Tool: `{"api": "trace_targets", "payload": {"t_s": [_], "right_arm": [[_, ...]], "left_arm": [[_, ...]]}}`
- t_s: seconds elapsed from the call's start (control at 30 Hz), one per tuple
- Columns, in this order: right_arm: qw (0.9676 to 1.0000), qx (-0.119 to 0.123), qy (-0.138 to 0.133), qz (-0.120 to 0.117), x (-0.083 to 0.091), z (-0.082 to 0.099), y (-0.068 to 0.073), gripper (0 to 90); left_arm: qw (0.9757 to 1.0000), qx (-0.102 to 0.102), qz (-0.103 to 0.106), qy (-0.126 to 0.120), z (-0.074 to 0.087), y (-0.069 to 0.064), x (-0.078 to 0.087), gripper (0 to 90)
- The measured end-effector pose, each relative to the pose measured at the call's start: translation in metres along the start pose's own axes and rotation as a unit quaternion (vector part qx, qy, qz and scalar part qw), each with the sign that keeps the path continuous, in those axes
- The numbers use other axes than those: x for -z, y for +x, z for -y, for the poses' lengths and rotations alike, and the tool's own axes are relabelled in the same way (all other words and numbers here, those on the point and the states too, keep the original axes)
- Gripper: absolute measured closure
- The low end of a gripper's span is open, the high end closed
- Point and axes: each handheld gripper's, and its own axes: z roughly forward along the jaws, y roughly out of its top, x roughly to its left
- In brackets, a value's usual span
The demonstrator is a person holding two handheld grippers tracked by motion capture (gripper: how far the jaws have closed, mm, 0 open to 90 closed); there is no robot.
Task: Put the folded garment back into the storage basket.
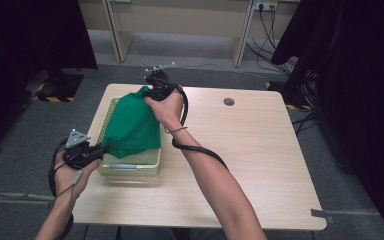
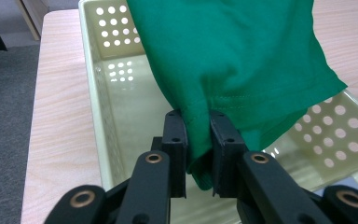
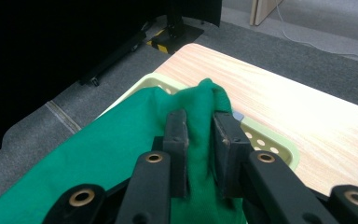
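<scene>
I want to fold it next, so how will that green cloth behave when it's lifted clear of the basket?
The green cloth looks floppy: it sags between the left hand-held gripper and the right hand-held gripper. It probably weighs little, as small pinches of fabric carry it. It may drag on the basket rim, which it drapes over.

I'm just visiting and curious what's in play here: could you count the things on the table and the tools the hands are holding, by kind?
Green cloth: 1
Pale yellow perforated basket: 1
Hand-held grippers: 2, the left gripper and the right gripper, each with its fingers closed on the cloth
Total: 4
</scene>
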Motion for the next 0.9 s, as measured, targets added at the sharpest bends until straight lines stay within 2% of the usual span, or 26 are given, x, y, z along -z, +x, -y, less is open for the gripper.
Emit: {"api": "trace_targets", "payload": {"t_s": [0.1,0.2,0.9], "right_arm": [[1.0,0.0,0.001,-0.001,-0.0015,0.0003,0.0002,77.4],[1.0,0.0,0.002,-0.001,-0.0031,0.0008,0.0005,77.4],[1.0,-0.001,0.008,-0.001,-0.0099,0.0034,0.0026,77.3]], "left_arm": [[0.9999,0.011,0.005,0.003,0.0013,-0.0013,0.0002,78.6],[0.9999,0.014,0.005,0.005,0.0021,-0.0008,-0.0001,78.6],[0.9997,0.021,0.005,0.012,0.0055,0.0015,-0.0006,78.7]]}}
